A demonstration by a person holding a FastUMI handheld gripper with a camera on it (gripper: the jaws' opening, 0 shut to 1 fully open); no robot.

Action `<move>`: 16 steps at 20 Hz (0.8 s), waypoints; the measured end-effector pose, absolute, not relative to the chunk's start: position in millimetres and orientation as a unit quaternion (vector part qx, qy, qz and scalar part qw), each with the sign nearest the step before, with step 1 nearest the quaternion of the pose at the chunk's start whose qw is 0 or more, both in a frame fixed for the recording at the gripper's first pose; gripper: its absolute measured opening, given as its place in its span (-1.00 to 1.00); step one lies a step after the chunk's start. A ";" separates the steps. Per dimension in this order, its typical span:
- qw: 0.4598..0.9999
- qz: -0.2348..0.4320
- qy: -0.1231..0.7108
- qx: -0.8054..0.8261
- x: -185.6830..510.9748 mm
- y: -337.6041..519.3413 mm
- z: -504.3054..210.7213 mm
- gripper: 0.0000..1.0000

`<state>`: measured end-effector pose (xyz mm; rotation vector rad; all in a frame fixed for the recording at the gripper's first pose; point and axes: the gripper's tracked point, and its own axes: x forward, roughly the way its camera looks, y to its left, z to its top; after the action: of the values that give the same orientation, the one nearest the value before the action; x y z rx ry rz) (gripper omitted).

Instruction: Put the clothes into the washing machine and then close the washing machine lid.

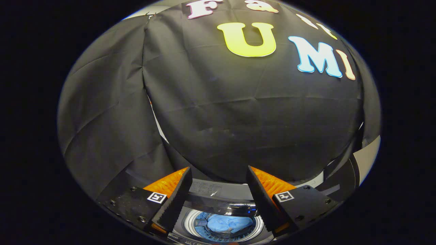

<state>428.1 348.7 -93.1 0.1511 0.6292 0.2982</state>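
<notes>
Our black two-finger gripper with orange-backed pads (pixel 218 190) hangs spread and empty above the round white washing machine drum (pixel 224 223) at six o'clock — the crumpled light-blue clothes (pixel 226 224) lie inside, so we judge the lid comes next.

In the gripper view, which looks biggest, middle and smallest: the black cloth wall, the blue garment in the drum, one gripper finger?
1. Black cloth wall.
2. Gripper finger, enlarged by nearness.
3. Blue garment, farther off.
</notes>
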 end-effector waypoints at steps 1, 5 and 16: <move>0.938 0.146 0.305 0.073 424.4 348.8 -94.1 0.98; 0.951 0.149 0.261 0.068 409.2 350.0 -86.6 0.98; 0.971 0.139 0.185 0.066 382.2 350.5 -95.1 0.97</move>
<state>382.2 350.5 -95.1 0.1341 0.3746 0.2799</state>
